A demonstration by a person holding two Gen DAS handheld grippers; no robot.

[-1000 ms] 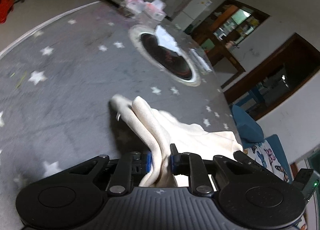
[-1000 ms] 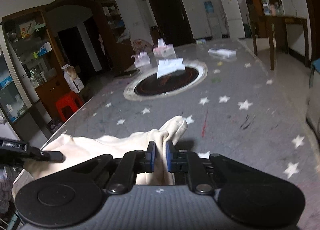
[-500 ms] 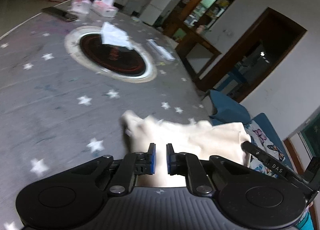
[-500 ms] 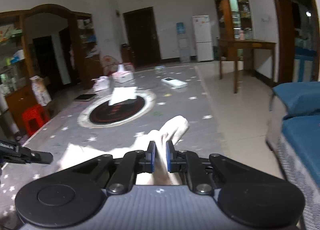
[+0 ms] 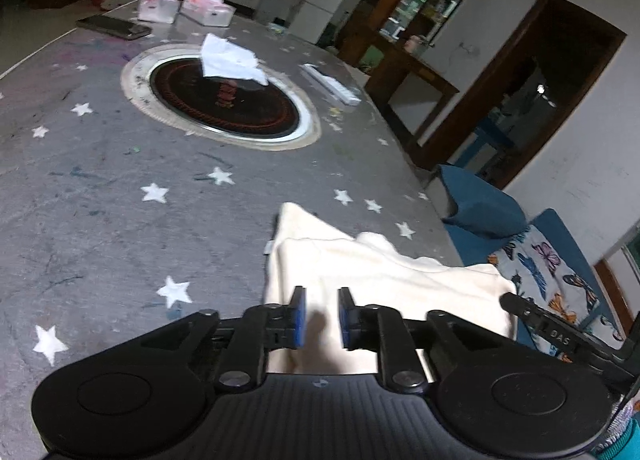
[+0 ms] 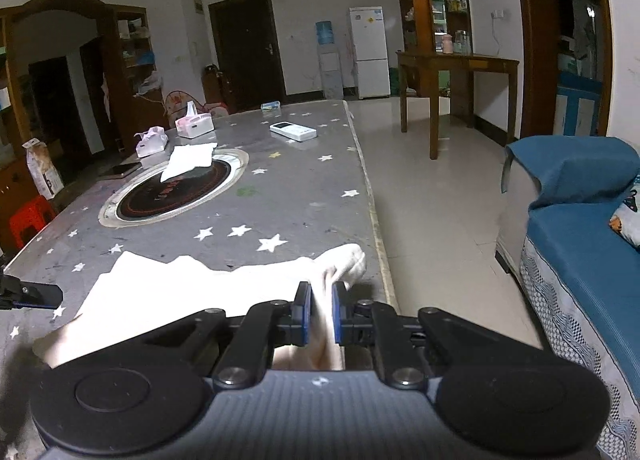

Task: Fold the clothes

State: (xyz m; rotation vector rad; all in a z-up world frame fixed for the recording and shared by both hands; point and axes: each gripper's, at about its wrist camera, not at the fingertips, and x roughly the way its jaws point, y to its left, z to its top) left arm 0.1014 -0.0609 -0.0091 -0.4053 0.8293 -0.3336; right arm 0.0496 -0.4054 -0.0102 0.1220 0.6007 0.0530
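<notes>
My left gripper (image 5: 321,316) has its blue pads parted with a clear gap, poised over the cream garment (image 5: 376,272) and gripping nothing that I can see. My right gripper (image 6: 321,314) is pinched onto a bunched fold of the same garment (image 6: 192,284) — cloth fills the gap between its pads and a rounded end pokes out just past them. The garment lies spread on the near end of the grey star-patterned bench (image 5: 100,188), close to the bench's edge on my right, layers overlapping. Farther up the bench sits a round dark inset (image 6: 176,190) with a white tissue (image 6: 188,158) lying on it, well apart from the garment. A blue sofa (image 6: 580,244) stands beside the bench — across the tiled floor (image 6: 436,196).
</notes>
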